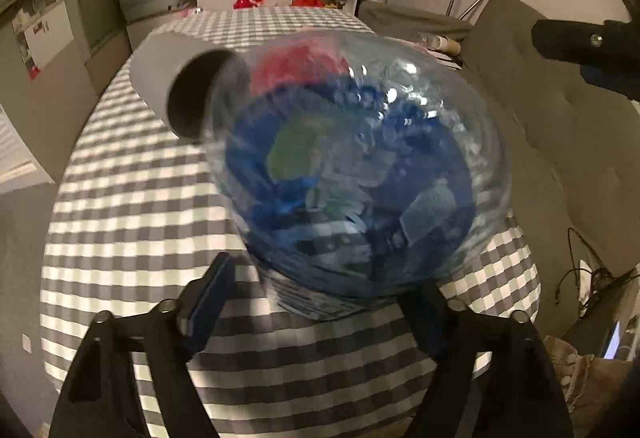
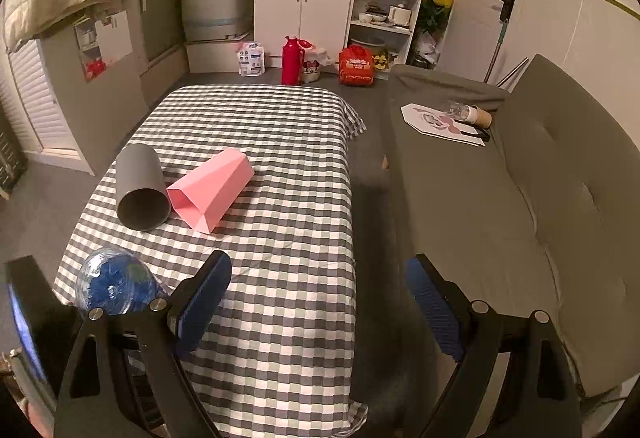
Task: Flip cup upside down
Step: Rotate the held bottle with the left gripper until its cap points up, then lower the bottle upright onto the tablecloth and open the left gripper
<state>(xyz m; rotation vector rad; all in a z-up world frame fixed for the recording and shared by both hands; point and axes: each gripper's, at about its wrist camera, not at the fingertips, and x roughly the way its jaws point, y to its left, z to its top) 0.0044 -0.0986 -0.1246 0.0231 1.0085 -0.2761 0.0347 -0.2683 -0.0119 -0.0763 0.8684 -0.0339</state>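
A clear plastic cup [image 1: 352, 174] with blue print fills the left wrist view, blurred, its near end reaching between the fingers of my left gripper [image 1: 320, 302]. The left blue pad [image 1: 212, 298] stands clear of it, the other is half hidden behind the cup, and the jaws are wide open. From the right wrist view the same cup [image 2: 116, 286] lies on its side at the front left of the checked table [image 2: 280, 278]. My right gripper [image 2: 320, 298] hovers open and empty over the table's front right edge.
A grey cup [image 2: 140, 190] and a pink angular cup [image 2: 212, 190] lie on their sides mid-table, touching. A grey sofa [image 2: 500, 198] with papers runs along the right. Cabinets, a fridge and bags stand beyond the table's far end.
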